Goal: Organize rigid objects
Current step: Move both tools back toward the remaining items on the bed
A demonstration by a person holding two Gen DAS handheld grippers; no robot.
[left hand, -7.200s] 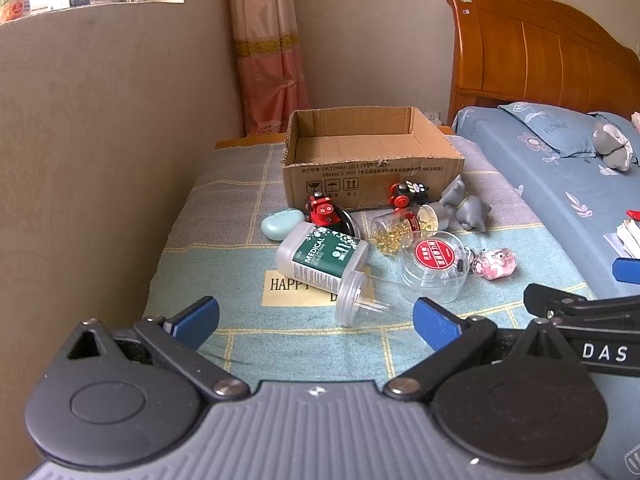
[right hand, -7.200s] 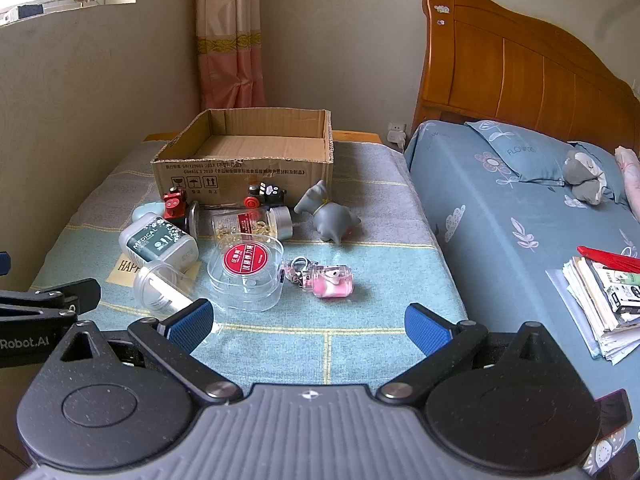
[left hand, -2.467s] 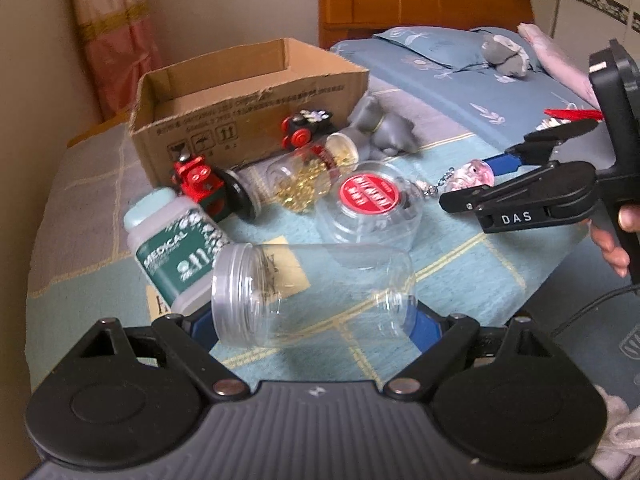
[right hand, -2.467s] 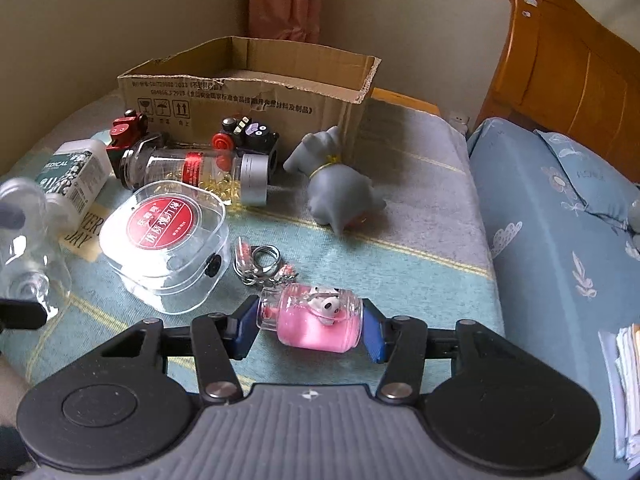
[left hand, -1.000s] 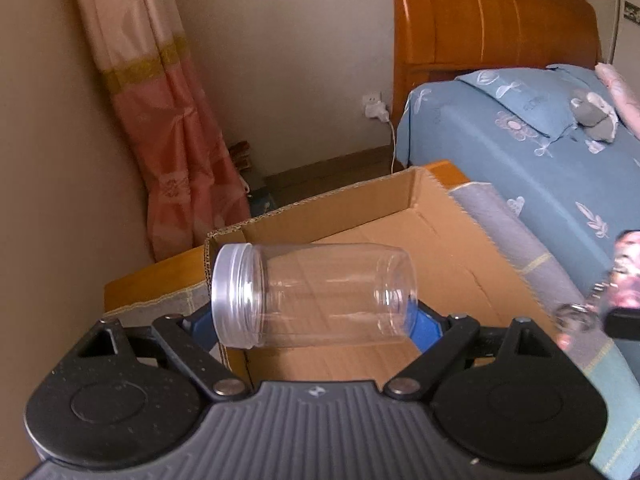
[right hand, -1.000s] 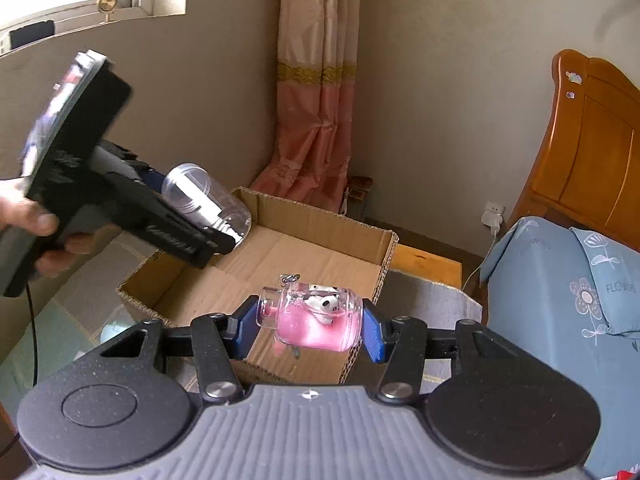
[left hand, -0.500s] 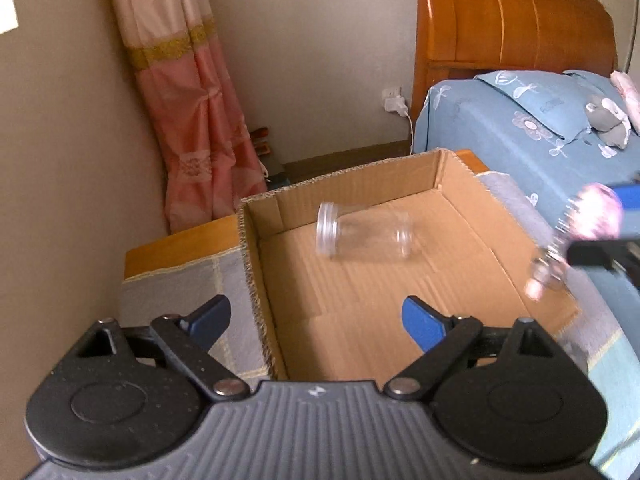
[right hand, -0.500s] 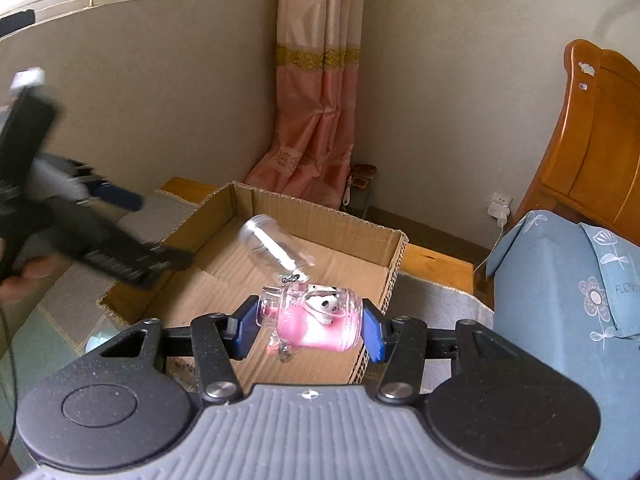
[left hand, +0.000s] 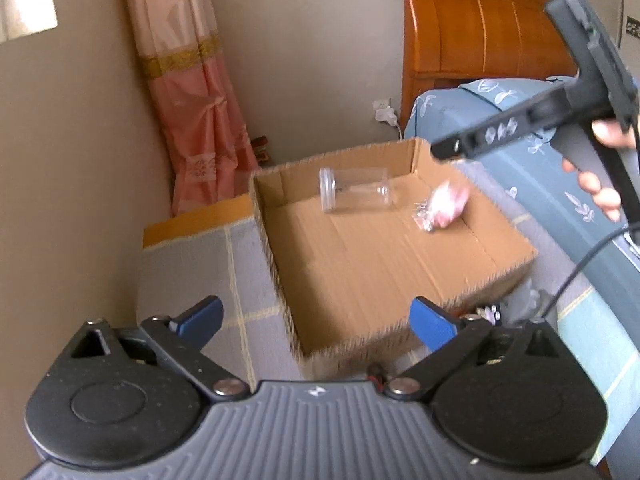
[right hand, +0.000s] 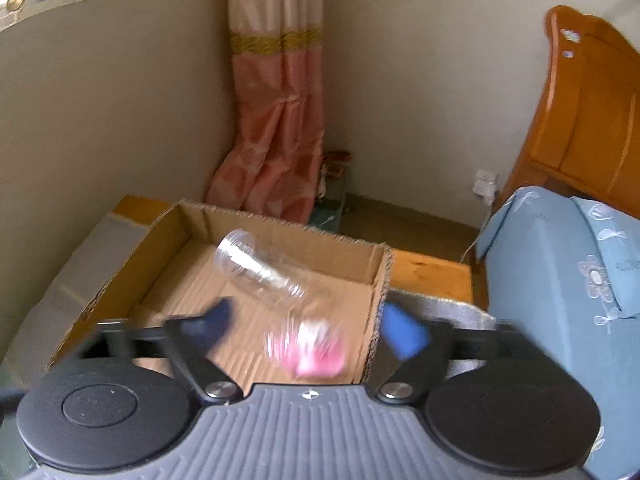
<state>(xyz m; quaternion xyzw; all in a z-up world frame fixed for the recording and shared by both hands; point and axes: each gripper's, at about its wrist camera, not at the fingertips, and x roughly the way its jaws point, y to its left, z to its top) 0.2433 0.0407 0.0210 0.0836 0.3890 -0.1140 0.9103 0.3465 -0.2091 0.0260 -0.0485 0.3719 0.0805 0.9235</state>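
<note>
So I've got both grippers over the cardboard box [left hand: 400,256] right now. My left gripper [left hand: 316,320] is spread wide with nothing between the blue pads, sitting above the box's near left corner. The right gripper [right hand: 308,330] is spread apart too, blurry in its own view. The clear jar [left hand: 354,190] lies on its side at the far end of the box, and the pink keychain [left hand: 442,206] is just right of it, too smeared to tell if it's resting.
</note>
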